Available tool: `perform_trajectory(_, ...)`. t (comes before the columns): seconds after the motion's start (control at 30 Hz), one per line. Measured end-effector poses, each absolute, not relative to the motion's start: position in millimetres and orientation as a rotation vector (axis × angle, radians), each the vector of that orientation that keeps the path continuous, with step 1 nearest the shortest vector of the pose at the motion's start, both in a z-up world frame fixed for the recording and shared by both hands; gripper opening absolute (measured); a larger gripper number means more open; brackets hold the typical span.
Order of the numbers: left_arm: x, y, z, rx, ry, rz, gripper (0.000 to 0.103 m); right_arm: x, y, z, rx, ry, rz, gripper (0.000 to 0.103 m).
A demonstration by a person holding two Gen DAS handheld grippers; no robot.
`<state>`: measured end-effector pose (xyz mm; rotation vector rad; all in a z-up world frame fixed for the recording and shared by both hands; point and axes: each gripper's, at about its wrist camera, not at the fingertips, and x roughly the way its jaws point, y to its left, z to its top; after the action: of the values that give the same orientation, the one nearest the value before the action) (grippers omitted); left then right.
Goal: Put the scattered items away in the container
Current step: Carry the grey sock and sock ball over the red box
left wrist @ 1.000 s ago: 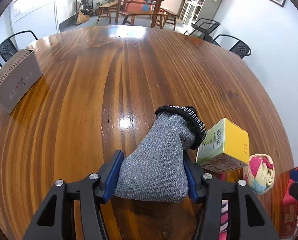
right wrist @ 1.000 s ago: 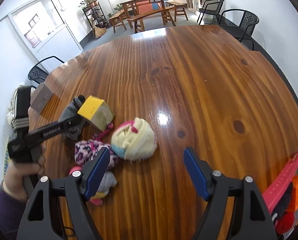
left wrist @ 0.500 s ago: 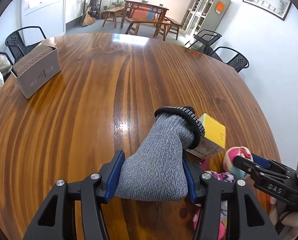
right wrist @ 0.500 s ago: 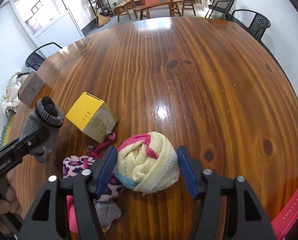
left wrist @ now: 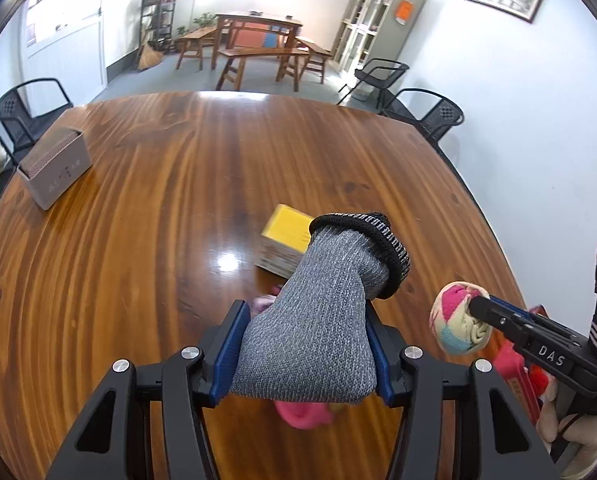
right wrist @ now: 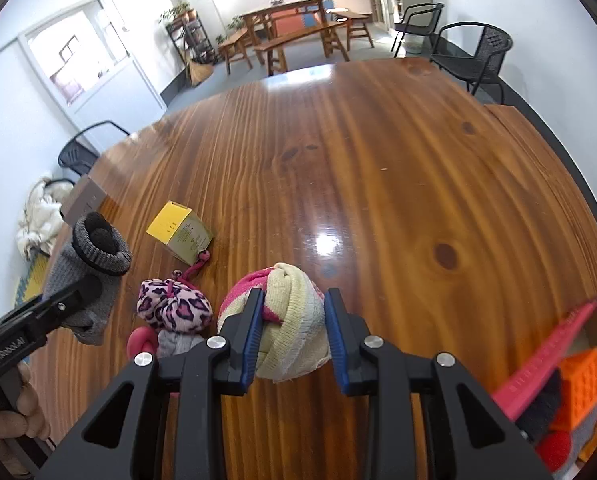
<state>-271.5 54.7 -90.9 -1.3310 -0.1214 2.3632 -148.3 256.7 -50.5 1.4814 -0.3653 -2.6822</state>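
Note:
My left gripper [left wrist: 304,316] is shut on a grey sock [left wrist: 330,280] with a black cuff and holds it above the table. My right gripper [right wrist: 293,300] is shut on a rolled cream, pink and blue sock ball [right wrist: 290,340], also off the wood. In the left wrist view that sock ball [left wrist: 454,324] hangs at the right, in the right gripper [left wrist: 478,304]. The right wrist view has the grey sock [right wrist: 98,248] at the left. A red-walled container [right wrist: 550,344] sits at the lower right with an orange cube [right wrist: 580,380] and other items inside.
A yellow box [right wrist: 180,230] lies on the table [right wrist: 378,180]. Near it are a pink leopard-print sock ball [right wrist: 174,308], a pink item [right wrist: 140,340] and a grey piece [right wrist: 174,344]. A grey box [left wrist: 56,172] stands at the far left edge. Black chairs ring the table.
My right gripper came down around the rolled sock ball, shut on it and lifted it. My left gripper rose with the grey sock, which stayed in its grip.

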Motion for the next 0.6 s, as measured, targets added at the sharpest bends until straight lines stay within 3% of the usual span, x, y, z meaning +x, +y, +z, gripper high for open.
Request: perform_trajectory(0.6, -120.6, 253.0, -44.1, -1.212, 0.001, 2.038, 0.056, -4.7, 447.7, -1.3, 1.422, -0.562, -3.059, 0.033)
